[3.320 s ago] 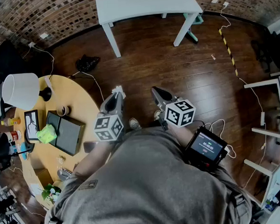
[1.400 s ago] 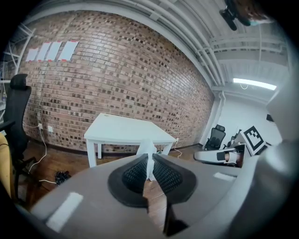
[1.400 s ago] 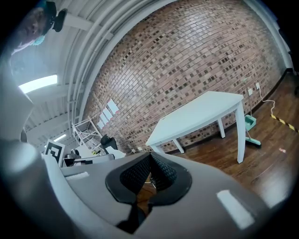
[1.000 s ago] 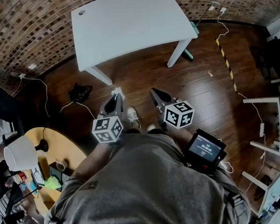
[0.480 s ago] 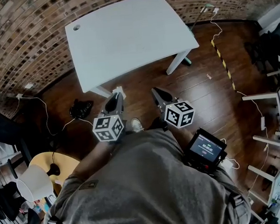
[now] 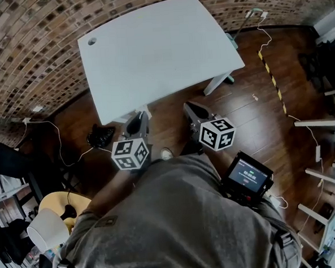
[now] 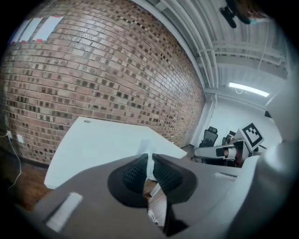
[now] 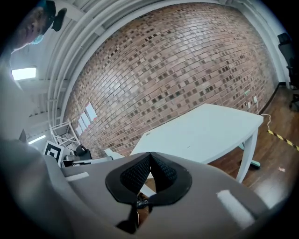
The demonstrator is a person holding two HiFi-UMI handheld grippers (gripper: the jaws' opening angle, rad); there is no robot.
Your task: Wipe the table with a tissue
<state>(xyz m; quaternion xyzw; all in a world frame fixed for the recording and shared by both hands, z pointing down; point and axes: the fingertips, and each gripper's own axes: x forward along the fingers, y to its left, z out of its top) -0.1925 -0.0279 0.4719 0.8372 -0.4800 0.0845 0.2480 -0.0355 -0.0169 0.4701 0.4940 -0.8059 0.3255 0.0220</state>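
The white table [image 6: 151,46] stands against the brick wall, just ahead of both grippers. My left gripper [image 6: 139,118] is shut on a small white tissue [image 6: 142,110] that pokes out past its tips, close to the table's near edge. In the left gripper view the tissue [image 7: 148,148] is pinched between the dark pads, with the table [image 7: 103,144] beyond. My right gripper [image 6: 188,108] is held beside it over the floor. Its jaws [image 8: 150,158] meet with nothing between them, and the table [image 8: 210,130] lies ahead.
A brick wall [image 6: 27,54] runs behind the table. A black bag [image 6: 101,136] and cables lie on the dark wood floor at left. A round wooden table with a white lamp [image 6: 46,230] is at lower left. Yellow-black tape [image 6: 271,73] and white shelving [image 6: 327,149] are at right.
The white table has come nearer, now just ahead of the grippers. The round wooden table has slid off to the lower left. Both grippers keep the same pose, the left still holding the tissue.
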